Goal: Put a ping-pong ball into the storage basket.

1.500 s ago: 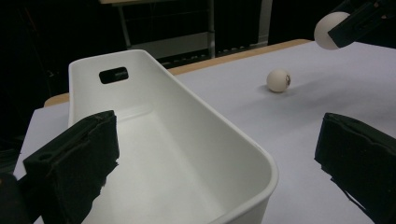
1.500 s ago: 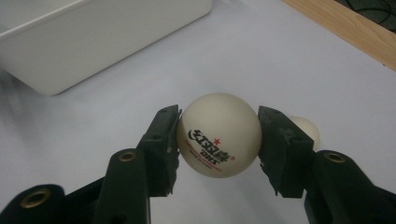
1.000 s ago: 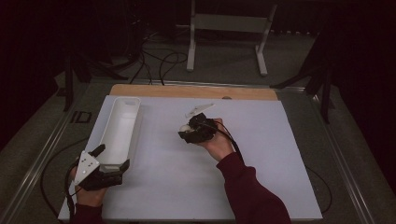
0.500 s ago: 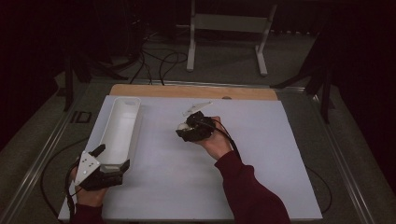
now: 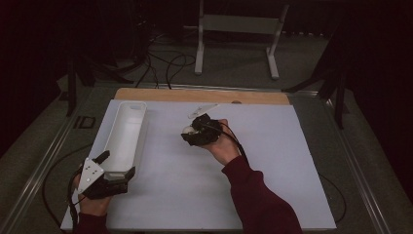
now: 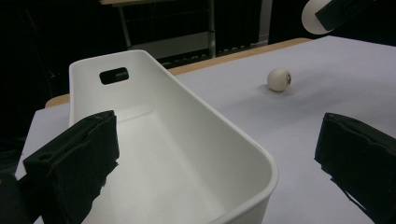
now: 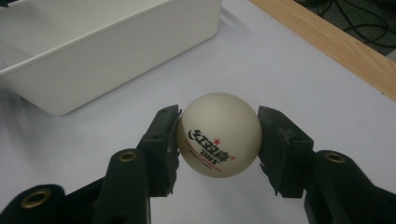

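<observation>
Balls: two. One cream table-tennis ball [image 7: 218, 135] with red and black print sits between the right gripper's jaws; a second ball [image 6: 279, 79] lies loose on the white sheet [image 5: 272, 161].

Trays: one long white plastic tray [image 5: 124, 136], with one slot handle visible in its far end wall.

Grippers: two, a left gripper [image 5: 119, 168] and a right gripper [image 5: 187, 132].

Table coverings: one white sheet.

Stands: one pale frame [image 5: 238, 29] beyond the table, two legs visible.

Cables on the floor behind: several, possibly three; too dark to count.
</observation>
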